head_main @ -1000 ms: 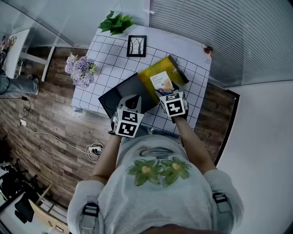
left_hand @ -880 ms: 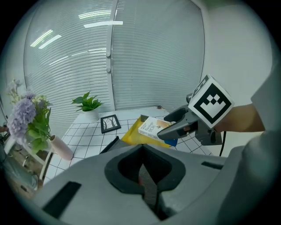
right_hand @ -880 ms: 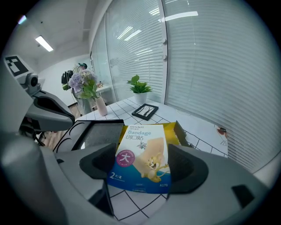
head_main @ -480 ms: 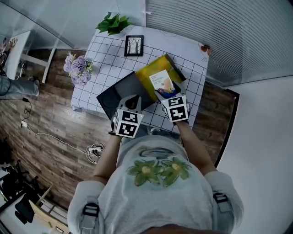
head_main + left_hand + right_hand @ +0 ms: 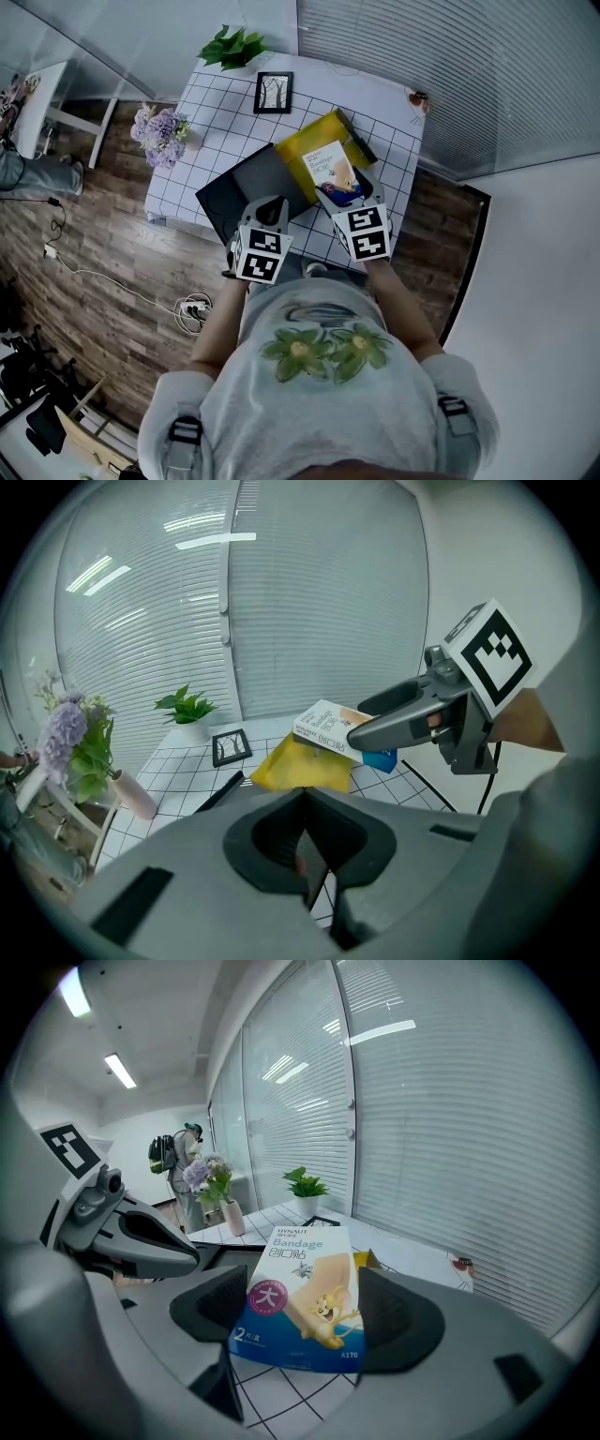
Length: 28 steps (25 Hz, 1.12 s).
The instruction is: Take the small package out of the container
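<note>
Right claw (image 5: 305, 1316) has drawn lower in frame, pinching the white-and-blue cartoon-printed bandage box (image 5: 302, 1274) above the yellow container (image 5: 292, 157); left claw (image 5: 306, 844) pressed together

Cool, even light falls from long white ceiling lamps (image 5: 119, 1071), streaking the slatted grey blinds (image 5: 422, 1101) with glare. Shadows are faint. Both gripper views bulge and darken at the corners; the white-and-blue bandage package (image 5: 305, 1297) reads sharp, the near foreground soft.

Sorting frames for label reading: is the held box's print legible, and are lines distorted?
Right gripper view: the box is sharp, print legible, but the blinds bow from the wide lens. Left gripper view: same bowing, dark corners. Head view: print too small to read.
</note>
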Each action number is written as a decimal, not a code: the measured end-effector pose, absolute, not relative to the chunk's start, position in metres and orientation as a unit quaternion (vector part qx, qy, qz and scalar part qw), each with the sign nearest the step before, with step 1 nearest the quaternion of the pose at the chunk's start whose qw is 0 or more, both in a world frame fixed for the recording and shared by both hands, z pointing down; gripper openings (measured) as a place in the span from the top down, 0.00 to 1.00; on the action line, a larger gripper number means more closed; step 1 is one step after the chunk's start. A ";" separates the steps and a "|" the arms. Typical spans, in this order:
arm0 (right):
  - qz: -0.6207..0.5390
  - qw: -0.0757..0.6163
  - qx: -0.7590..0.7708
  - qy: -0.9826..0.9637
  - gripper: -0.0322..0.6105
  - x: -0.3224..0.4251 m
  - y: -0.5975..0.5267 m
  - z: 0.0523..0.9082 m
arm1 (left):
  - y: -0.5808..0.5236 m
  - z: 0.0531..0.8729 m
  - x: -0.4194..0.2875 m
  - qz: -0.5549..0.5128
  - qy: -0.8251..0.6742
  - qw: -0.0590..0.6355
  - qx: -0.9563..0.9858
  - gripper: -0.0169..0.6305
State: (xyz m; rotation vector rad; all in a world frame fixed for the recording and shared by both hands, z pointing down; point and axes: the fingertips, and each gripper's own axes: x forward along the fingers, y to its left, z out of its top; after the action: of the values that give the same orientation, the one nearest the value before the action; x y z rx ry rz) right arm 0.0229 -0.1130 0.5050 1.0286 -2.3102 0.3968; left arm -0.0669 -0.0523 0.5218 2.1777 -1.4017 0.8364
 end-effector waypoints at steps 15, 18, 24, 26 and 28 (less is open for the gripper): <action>0.122 0.232 0.380 -0.887 0.38 0.040 -0.079 0.461 | -0.021 0.518 -0.046 0.298 -0.514 0.199 0.779 0.96; 0.114 0.220 0.378 -0.892 0.38 0.043 -0.072 0.452 | -0.015 0.517 -0.042 0.296 -0.517 0.198 0.778 0.96; 0.100 0.201 0.371 -0.901 0.38 0.046 -0.060 0.436 | -0.003 0.516 -0.035 0.291 -0.521 0.197 0.778 0.96; 0.096 0.198 0.370 -0.903 0.38 0.047 -0.056 0.431 | 0.002 0.515 -0.033 0.290 -0.521 0.197 0.778 0.96; 0.093 0.195 0.368 -0.904 0.38 0.048 -0.051 0.428 | 0.007 0.514 -0.030 0.288 -0.523 0.197 0.778 0.96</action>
State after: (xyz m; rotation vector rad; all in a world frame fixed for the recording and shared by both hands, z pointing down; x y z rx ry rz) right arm 0.0482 -0.0506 0.4278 1.0321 -2.5358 0.2598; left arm -0.0303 0.0067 0.5142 2.1767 -1.4635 0.8062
